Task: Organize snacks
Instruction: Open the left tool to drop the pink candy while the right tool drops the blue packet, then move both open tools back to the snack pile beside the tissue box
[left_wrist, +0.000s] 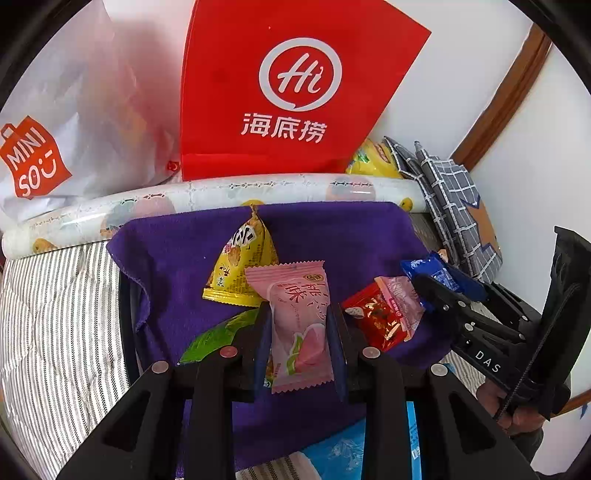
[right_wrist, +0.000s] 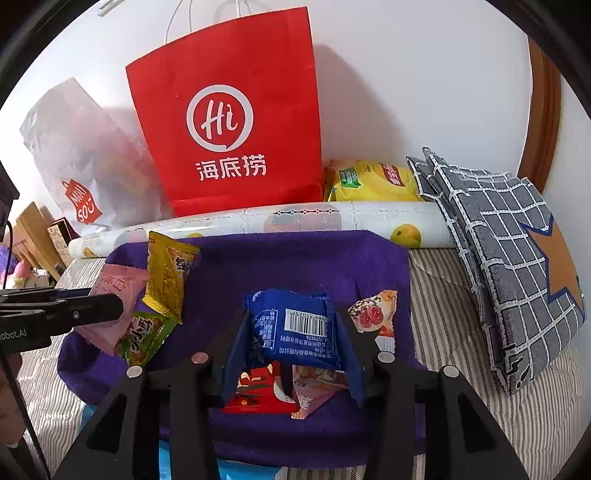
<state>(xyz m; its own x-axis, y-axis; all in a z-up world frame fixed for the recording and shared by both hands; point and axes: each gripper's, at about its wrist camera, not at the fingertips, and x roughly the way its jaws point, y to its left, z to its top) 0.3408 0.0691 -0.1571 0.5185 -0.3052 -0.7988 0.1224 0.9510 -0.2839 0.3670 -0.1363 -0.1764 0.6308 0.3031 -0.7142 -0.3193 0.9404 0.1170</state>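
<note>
Between the fingers of my left gripper (left_wrist: 300, 326) is a pink snack packet (left_wrist: 295, 314), and the jaws are shut on its sides just over the purple cloth (left_wrist: 177, 251). On the cloth lie a yellow packet (left_wrist: 236, 273), a green packet (left_wrist: 218, 336) and a red packet (left_wrist: 380, 321). My right gripper (right_wrist: 291, 328) is shut on a blue packet (right_wrist: 295, 325), barcode up, above a red packet (right_wrist: 258, 391) and a pale pink one (right_wrist: 314, 391). A packet with a berry picture (right_wrist: 373, 314) lies to its right. The left gripper (right_wrist: 110, 306) shows at the left edge of the right wrist view.
Behind the cloth lies a patterned roll (right_wrist: 332, 221). A red paper bag (right_wrist: 229, 122) and a white Miniso bag (right_wrist: 81, 166) stand against the wall. A yellow chips bag (right_wrist: 373, 181) and a grey checked cushion (right_wrist: 509, 240) sit at the right. Striped bedding (left_wrist: 55, 314) surrounds the cloth.
</note>
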